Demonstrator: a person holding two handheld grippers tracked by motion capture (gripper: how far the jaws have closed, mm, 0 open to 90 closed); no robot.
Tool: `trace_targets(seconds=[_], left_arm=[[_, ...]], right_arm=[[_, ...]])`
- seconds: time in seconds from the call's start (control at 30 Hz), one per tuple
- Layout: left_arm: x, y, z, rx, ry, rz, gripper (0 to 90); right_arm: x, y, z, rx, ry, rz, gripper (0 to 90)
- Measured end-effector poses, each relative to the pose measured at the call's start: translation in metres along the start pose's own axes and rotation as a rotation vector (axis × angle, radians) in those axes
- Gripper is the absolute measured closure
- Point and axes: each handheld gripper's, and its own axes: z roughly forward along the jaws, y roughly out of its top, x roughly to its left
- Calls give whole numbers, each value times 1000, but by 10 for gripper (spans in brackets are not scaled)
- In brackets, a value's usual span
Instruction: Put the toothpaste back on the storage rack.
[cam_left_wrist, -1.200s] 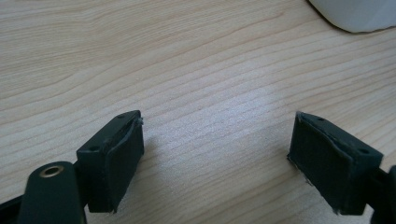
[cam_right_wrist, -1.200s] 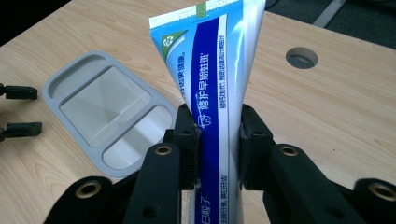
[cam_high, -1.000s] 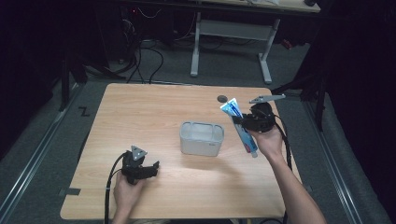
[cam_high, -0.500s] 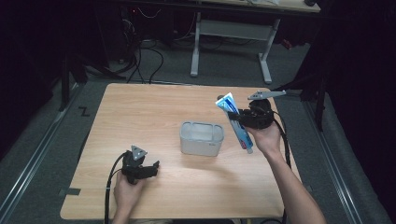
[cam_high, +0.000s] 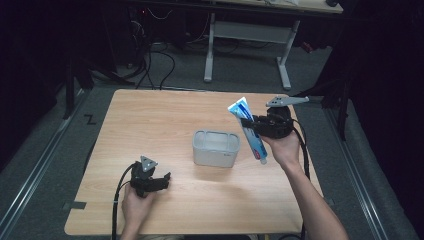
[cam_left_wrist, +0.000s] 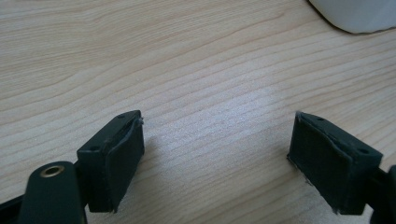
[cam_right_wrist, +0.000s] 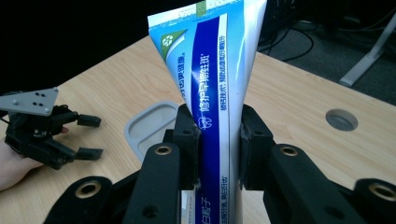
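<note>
Right gripper (cam_high: 248, 122) clamps the tube (cam_high: 250, 131) mid-body, tilted above the counter (cam_high: 150, 120) beside the bin (cam_high: 216, 148), likely for dropping in. Left gripper (cam_high: 162, 180) rests wide open, clear.

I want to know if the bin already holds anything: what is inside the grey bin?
In the high view the bin looks empty, with a bare pale floor. The near wall hides its front strip. The toothpaste tube hangs clamped in the right gripper beside the bin, not in it.
</note>
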Motion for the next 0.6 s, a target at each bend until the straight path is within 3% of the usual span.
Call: trace_targets(seconds=[0.2, 0.33, 0.6], left_arm=[[0, 0, 0, 0, -1, 0, 181], [2, 0, 0, -5, 13, -24, 181], [1, 0, 0, -3, 17, -17, 179]], right_arm=[[6, 10, 8, -32, 28, -13, 730], [9, 15, 15, -26, 37, -28, 729], [13, 25, 32, -44, 63, -26, 730]])
